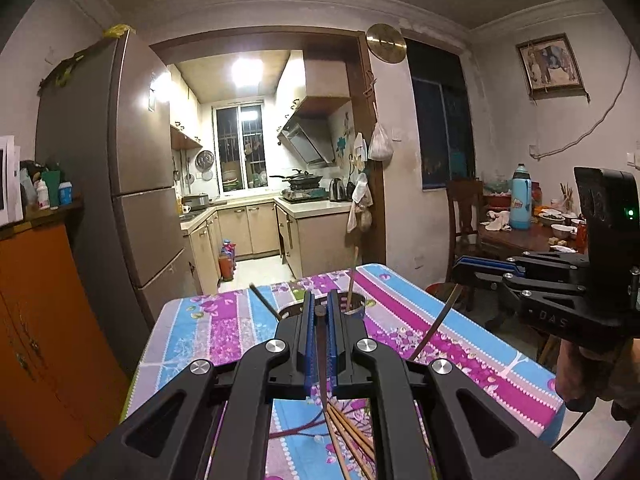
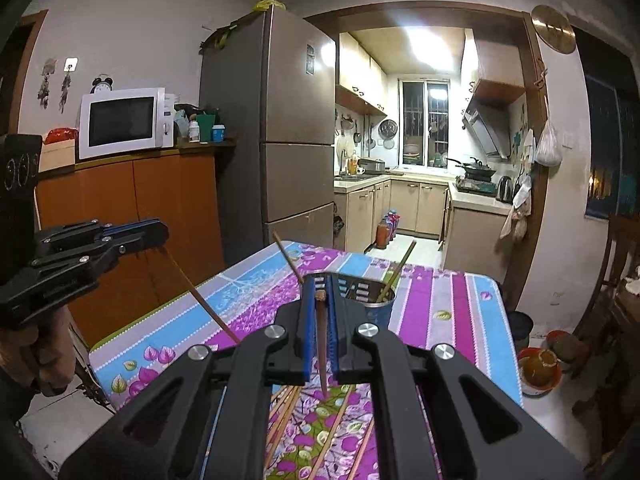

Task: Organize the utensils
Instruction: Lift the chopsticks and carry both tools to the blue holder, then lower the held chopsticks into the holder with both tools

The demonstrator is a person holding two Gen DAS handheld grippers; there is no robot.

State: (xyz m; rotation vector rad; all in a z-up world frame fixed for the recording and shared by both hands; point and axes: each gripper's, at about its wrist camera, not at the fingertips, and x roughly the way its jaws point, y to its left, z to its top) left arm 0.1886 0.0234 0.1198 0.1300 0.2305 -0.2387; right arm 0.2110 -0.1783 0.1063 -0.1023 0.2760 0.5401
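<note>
My left gripper (image 1: 320,300) is shut on a dark chopstick (image 1: 321,360) that slants down between its blue pads. My right gripper (image 2: 320,284) is shut the same way on a brown chopstick (image 2: 322,352). Both hang above the table's floral cloth (image 1: 420,300), just in front of a perforated metal utensil holder (image 2: 372,296) with two chopsticks (image 2: 396,272) leaning in it. Several loose chopsticks (image 1: 348,440) lie on the cloth below the grippers. In the left wrist view the right gripper (image 1: 464,266) appears at the right, its chopstick (image 1: 436,324) hanging down.
A tall fridge (image 2: 272,128) and an orange cabinet (image 2: 132,200) with a microwave (image 2: 122,122) stand to the left. The kitchen doorway lies beyond the table. A dining table with dishes (image 1: 520,236) and a chair (image 1: 464,208) are at the right. Bowls sit on the floor (image 2: 538,368).
</note>
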